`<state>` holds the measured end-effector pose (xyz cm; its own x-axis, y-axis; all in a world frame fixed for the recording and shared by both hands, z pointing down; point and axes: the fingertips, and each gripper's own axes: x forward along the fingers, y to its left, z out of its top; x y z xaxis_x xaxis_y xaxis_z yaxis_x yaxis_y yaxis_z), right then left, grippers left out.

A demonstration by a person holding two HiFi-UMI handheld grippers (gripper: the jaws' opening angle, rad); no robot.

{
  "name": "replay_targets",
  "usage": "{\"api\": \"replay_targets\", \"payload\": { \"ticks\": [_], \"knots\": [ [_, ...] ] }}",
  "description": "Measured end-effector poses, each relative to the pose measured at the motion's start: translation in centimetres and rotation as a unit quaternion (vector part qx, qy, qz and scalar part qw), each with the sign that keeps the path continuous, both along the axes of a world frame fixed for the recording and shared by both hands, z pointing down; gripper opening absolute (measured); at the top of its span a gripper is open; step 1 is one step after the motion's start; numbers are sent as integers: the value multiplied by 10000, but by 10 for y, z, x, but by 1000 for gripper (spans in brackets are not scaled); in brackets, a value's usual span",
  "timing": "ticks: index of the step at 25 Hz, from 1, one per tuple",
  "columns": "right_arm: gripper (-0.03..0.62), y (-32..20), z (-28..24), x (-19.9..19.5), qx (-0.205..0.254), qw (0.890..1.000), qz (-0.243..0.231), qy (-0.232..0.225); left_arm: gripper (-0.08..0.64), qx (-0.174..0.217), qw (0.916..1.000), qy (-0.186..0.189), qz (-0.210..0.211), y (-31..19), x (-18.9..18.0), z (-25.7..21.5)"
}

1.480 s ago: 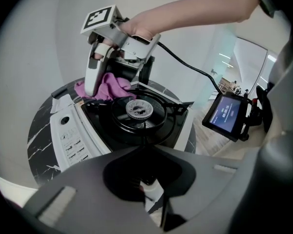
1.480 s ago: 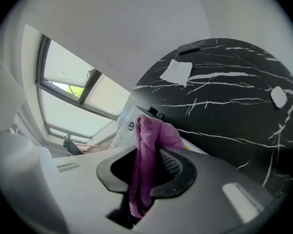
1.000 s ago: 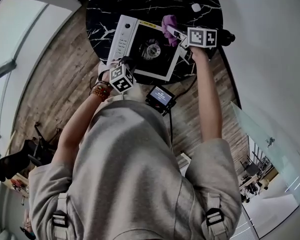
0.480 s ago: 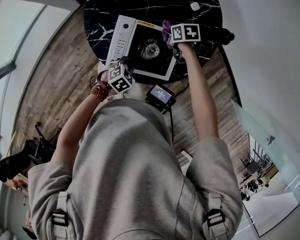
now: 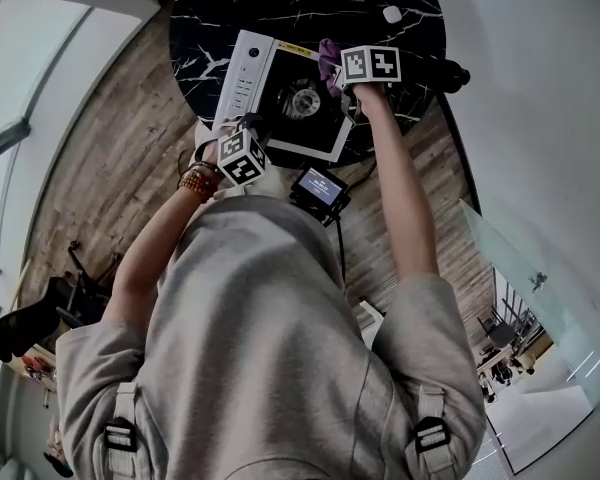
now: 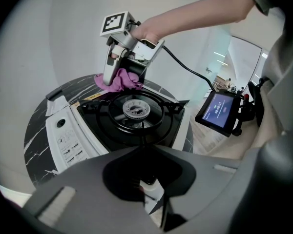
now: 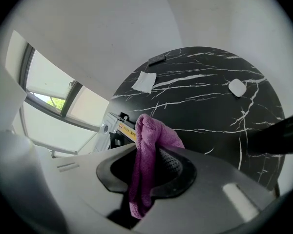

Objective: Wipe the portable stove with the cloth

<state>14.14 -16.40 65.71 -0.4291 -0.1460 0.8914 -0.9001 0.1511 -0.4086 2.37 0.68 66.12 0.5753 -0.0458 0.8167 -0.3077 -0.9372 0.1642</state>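
The portable stove (image 5: 285, 93) is white with a black top and a round burner (image 6: 136, 109); it stands on the round black marble table (image 5: 210, 28). My right gripper (image 5: 338, 71) is shut on the purple cloth (image 5: 328, 53), which bunches out past its jaws (image 7: 149, 135). In the left gripper view the cloth (image 6: 112, 82) rests on the stove's far corner under the right gripper (image 6: 123, 77). My left gripper (image 5: 248, 128) sits at the stove's near edge. Its jaws stand nearly together with a bit of the white casing (image 6: 150, 191) between them.
A white folded paper (image 7: 145, 82) and a small white object (image 7: 237, 87) lie on the far part of the table. A black item (image 5: 450, 71) lies at the table's right edge. A small lit screen (image 6: 223, 112) with a cable hangs beside the near edge.
My right gripper has come down and to the left with the cloth, from beside the stove's right edge onto its far right corner. The left gripper has kept still.
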Motion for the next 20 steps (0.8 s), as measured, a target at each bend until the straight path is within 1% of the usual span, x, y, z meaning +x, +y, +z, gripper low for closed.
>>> {"api": "replay_targets", "payload": {
  "ticks": [14, 20],
  "knots": [
    [86, -13, -1, -50, 57, 9986, -84, -514, 29, 0, 10000, 13, -13, 0, 1, 0],
    [86, -17, -2, -70, 109, 9980, -177, -601, 29, -15, 10000, 37, -40, 1, 1, -1]
  ]
}}
